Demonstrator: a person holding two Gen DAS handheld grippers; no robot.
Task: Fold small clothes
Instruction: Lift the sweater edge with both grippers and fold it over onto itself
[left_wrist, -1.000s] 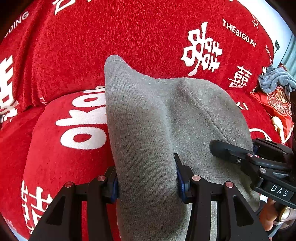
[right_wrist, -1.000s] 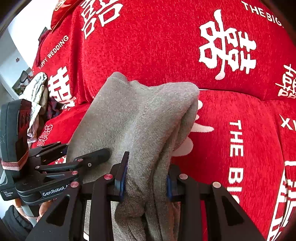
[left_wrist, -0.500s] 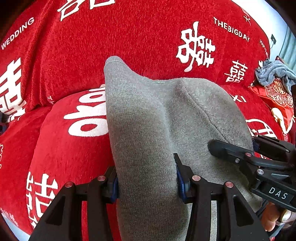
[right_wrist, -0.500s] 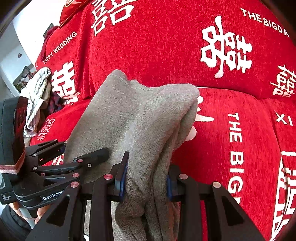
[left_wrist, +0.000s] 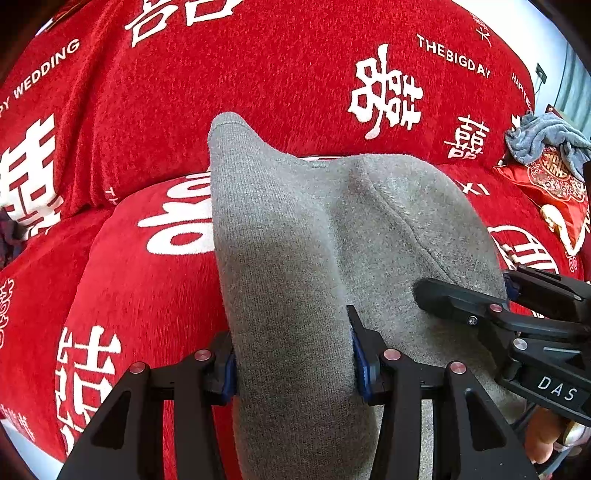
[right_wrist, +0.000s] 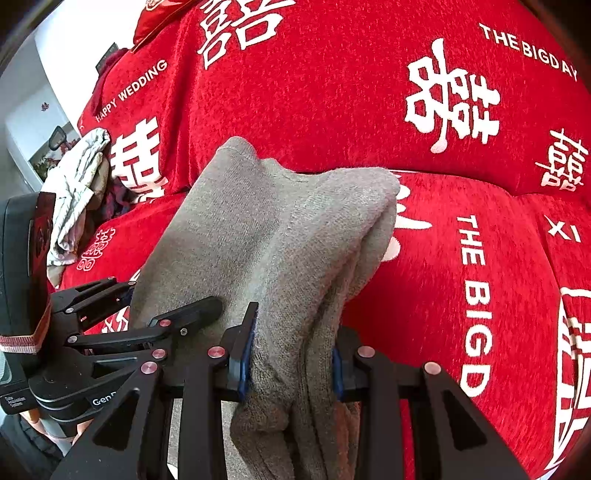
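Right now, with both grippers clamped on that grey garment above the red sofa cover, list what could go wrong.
1. The grey garment is bunched in thick layers in the right gripper; an inner layer may slip free.
2. The left gripper sits very close, so the fingers could collide.
3. The fold could shift when laid on the soft red sofa cover.
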